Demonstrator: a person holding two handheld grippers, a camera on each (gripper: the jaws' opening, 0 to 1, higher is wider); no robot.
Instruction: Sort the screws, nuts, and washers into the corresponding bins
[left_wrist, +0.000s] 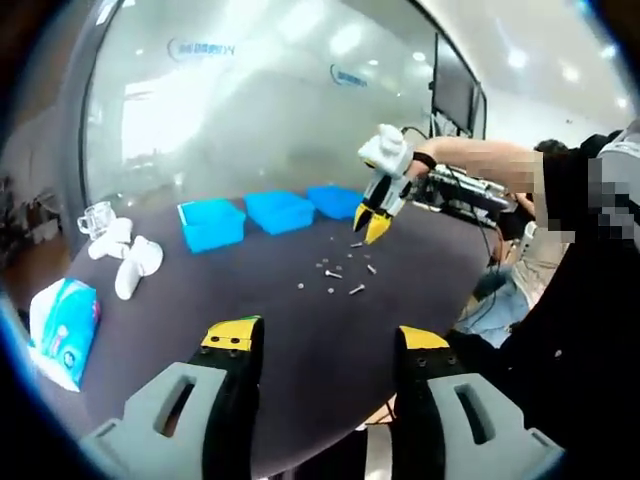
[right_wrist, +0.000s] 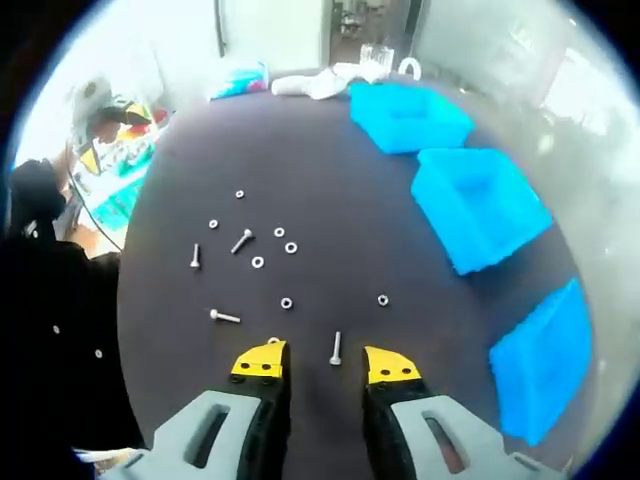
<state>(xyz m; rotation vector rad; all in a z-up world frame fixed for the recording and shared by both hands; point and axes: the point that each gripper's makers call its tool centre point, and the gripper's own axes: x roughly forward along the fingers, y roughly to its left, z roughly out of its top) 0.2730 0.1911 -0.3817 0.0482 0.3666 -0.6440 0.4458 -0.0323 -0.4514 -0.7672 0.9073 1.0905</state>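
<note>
Several small screws (right_wrist: 242, 240), nuts and washers (right_wrist: 257, 262) lie scattered on the dark round table (right_wrist: 330, 170). One screw (right_wrist: 336, 347) lies just ahead of my right gripper (right_wrist: 325, 362), in line with the gap between its open yellow-tipped jaws. Three blue bins stand in a row: far (right_wrist: 408, 115), middle (right_wrist: 480, 205) and near (right_wrist: 545, 360). In the left gripper view, the right gripper (left_wrist: 373, 222) hovers over the scattered hardware (left_wrist: 340, 275) in a gloved hand. My left gripper (left_wrist: 327, 340) is open and holds nothing, low at the table's near edge.
The blue bins (left_wrist: 280, 210) sit behind the hardware. White objects (left_wrist: 130, 260), a glass cup (left_wrist: 97, 215) and a tissue pack (left_wrist: 62, 325) lie on the table's left side. A person in dark clothes (left_wrist: 590, 330) stands at the right. A glass wall (left_wrist: 250, 100) rises behind.
</note>
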